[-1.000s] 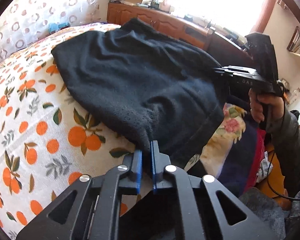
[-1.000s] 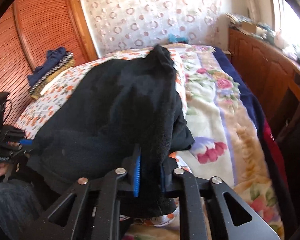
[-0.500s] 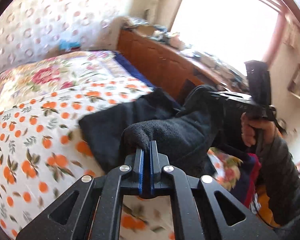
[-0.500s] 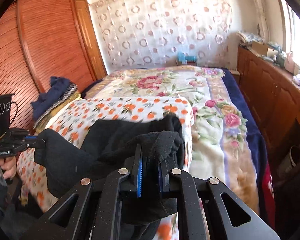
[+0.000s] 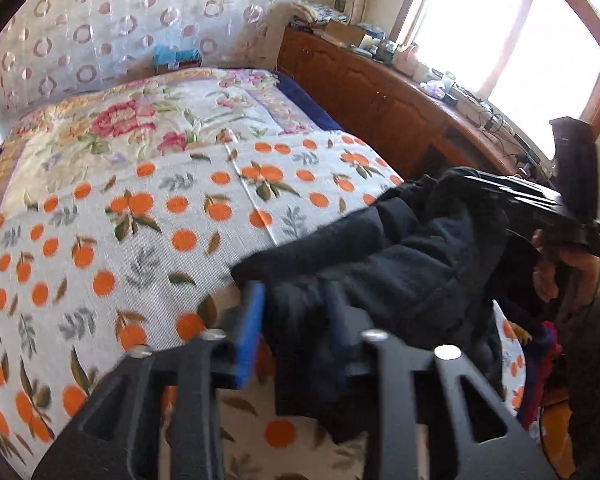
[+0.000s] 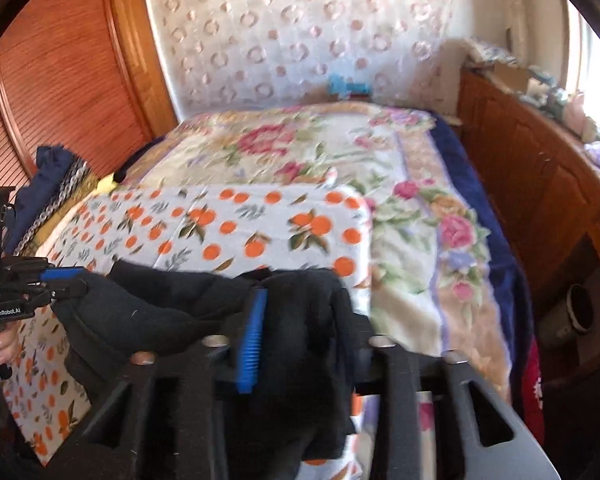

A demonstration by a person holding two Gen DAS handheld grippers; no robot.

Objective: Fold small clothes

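Observation:
A black fleece garment [image 5: 404,272] hangs bunched between my two grippers, above the near edge of the orange-print cloth [image 5: 148,216] on the bed. My left gripper [image 5: 296,320] has its jaws spread wide, with a thick fold of the garment lying between the blue pads. My right gripper [image 6: 300,328] also has its jaws apart, with the garment [image 6: 180,304] draped over and between them. Each gripper shows in the other's view: the right one [image 5: 540,208] at the right, the left one [image 6: 48,280] at the left.
A floral blanket [image 6: 300,152] covers the far bed. A wooden cabinet [image 5: 380,88] with clutter runs along the right under the window. A wooden wardrobe [image 6: 60,72] stands at left, with folded clothes [image 6: 56,184] stacked beside the bed.
The garment was lifted off the cloth and pulled toward the near edge, bunching up. Both grippers' jaws, shut on the fabric before, now stand apart.

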